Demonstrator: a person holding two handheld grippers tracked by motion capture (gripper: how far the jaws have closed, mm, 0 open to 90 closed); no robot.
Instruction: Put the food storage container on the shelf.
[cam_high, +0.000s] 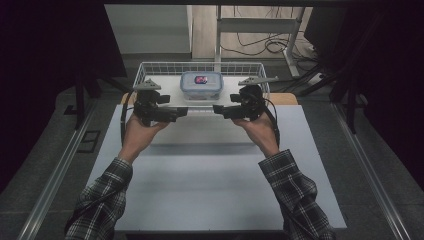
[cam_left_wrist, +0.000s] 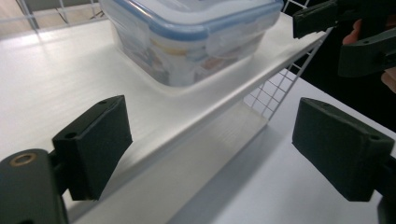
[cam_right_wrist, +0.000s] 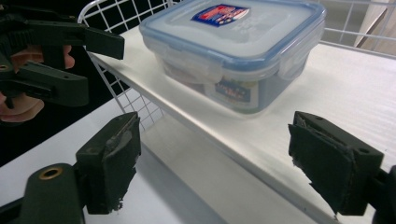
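Tabletop (cam_high: 210, 170) ran white and bare through the lower half of the high view. Wire basket (cam_high: 150, 67) stood at its far edge, upper centre of frame, with a white board (cam_high: 172, 92) as its floor, raised off the tabletop judging by the gripper views.

Lidded plastic container (cam_high: 201, 85), clear body with blue-trimmed snap lid, sat on that board, frame centre, slightly above my two tools. Roughly square footprint, so no long axis worth picking; either pair of opposite sides would do.

I had the left gripper (cam_high: 182, 112) just lower left of the box and the right gripper (cam_high: 218, 110) just lower right, tips pointing inward at each other, near but apart. Both sets of fingers were spread wide and gripping nothing: left gripper view showed its pads (cam_left_wrist: 95, 144) apart with the container (cam_left_wrist: 196, 42) ahead at upper centre; right gripper view, the same, container (cam_right_wrist: 233, 51) at upper centre.

Key relation: the box lay beyond and between both tips, behind the board's front edge. Neither hand looked clearly nearer, right perhaps marginally. My read: next move needs a reach forward over the near basket rim.
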